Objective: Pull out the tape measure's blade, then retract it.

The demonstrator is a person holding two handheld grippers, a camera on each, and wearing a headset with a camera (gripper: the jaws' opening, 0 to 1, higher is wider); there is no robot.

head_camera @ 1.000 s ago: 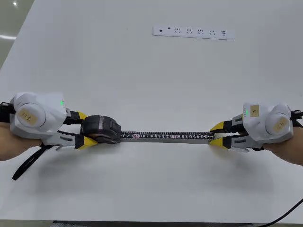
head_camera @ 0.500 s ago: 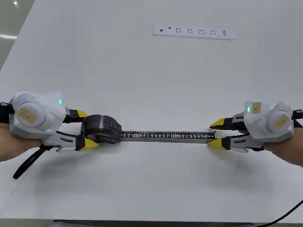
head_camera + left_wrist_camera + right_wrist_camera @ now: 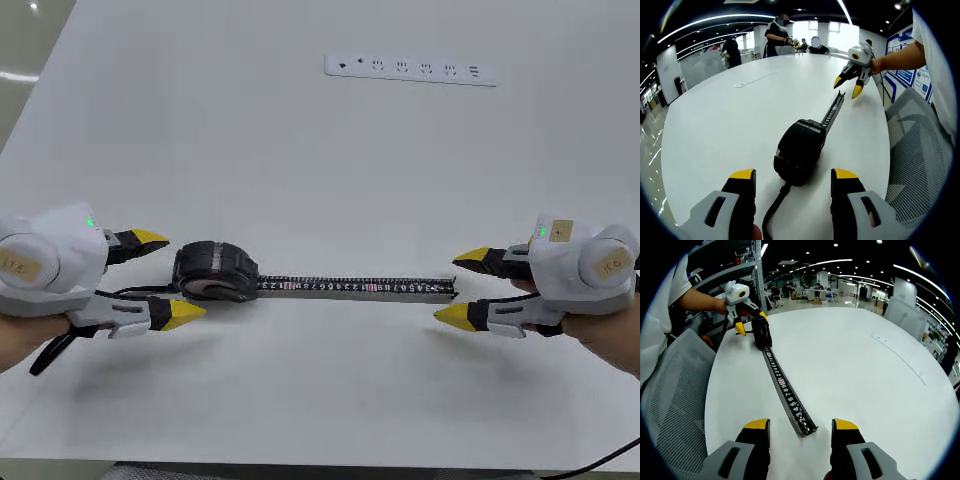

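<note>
On the table [image 3: 300, 160] close before me, my left gripper [image 3: 168, 275] and right gripper [image 3: 460, 288] both gape wide and grip nothing. The tape measure [image 3: 213, 272] sits just ahead of the left, and the tip of its drawn-out blade [image 3: 350, 287] lies just ahead of the right. If the lock slips, I reckon the unheld blade could whip back and skid the tape measure, and the strap [image 3: 772, 215] by my left jaws might snag; farther off, a power strip [image 3: 410, 68] lies well clear.
</note>
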